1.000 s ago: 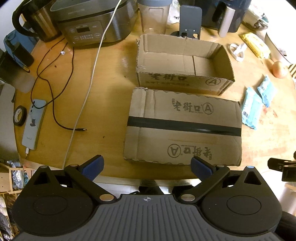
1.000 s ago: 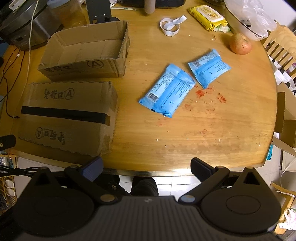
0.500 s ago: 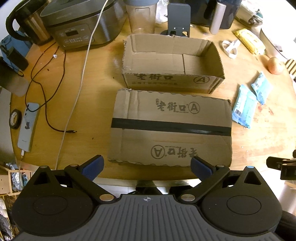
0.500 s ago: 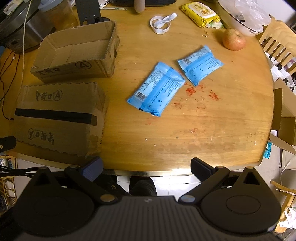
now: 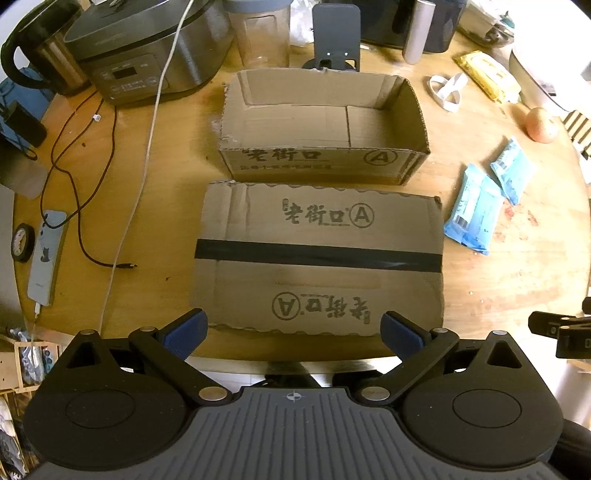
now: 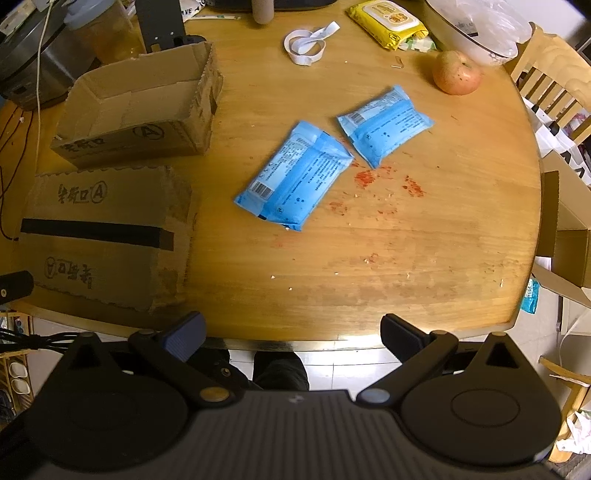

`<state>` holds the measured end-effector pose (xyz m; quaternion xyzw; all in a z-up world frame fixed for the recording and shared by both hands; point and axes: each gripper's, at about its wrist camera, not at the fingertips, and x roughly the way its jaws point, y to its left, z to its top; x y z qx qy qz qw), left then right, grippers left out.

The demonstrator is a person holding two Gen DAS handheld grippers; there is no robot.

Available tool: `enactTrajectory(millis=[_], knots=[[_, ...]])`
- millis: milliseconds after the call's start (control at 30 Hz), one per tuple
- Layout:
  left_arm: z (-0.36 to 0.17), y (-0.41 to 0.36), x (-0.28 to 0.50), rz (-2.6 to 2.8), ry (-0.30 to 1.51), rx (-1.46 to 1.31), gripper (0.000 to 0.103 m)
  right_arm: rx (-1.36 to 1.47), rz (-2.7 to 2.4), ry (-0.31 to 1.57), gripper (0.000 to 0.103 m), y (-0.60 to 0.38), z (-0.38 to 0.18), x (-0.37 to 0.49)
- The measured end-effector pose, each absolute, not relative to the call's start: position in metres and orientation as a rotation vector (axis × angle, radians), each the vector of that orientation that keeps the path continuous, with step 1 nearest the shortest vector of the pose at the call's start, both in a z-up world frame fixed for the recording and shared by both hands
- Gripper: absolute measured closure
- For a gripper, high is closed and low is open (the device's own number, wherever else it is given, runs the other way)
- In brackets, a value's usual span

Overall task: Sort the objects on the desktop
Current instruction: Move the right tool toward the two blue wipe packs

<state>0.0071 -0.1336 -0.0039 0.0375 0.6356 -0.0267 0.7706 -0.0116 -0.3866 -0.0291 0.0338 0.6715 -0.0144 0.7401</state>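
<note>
An open cardboard box (image 5: pixel 325 122) stands at the back of the round wooden table (image 6: pixel 369 258); it also shows in the right wrist view (image 6: pixel 140 110). A closed, taped cardboard box (image 5: pixel 317 258) lies in front of it, also in the right wrist view (image 6: pixel 103 232). Two blue packets lie right of the boxes: a large one (image 6: pixel 295 177) and a smaller one (image 6: pixel 384 123). My left gripper (image 5: pixel 293 328) is open and empty at the taped box's near edge. My right gripper (image 6: pixel 291 332) is open and empty at the table's front edge.
An apple (image 6: pixel 456 72), a yellow wipes pack (image 6: pixel 388 20), a white strap (image 6: pixel 306 42) and a bowl (image 6: pixel 476 37) sit at the back right. A rice cooker (image 5: pixel 144 51), kettle (image 5: pixel 37 48), cables (image 5: pixel 92 184) and a phone (image 5: pixel 46 254) occupy the left. Red stains (image 6: pixel 369 177) mark the wood.
Both grippers have shifted relative to the table: the boxes first drifted left and then back right in the left wrist view, and the packets did the same in the right wrist view. Nothing was grasped.
</note>
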Motion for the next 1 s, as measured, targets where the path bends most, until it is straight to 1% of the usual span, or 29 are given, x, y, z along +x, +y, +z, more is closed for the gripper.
enactTrajectory(millis=[1000], knots=[[-0.006, -0.184, 0.018, -0.168, 1.370, 0.159, 0.000, 0.122, -0.079, 1.485, 0.000, -0.415, -0.033, -0.016]])
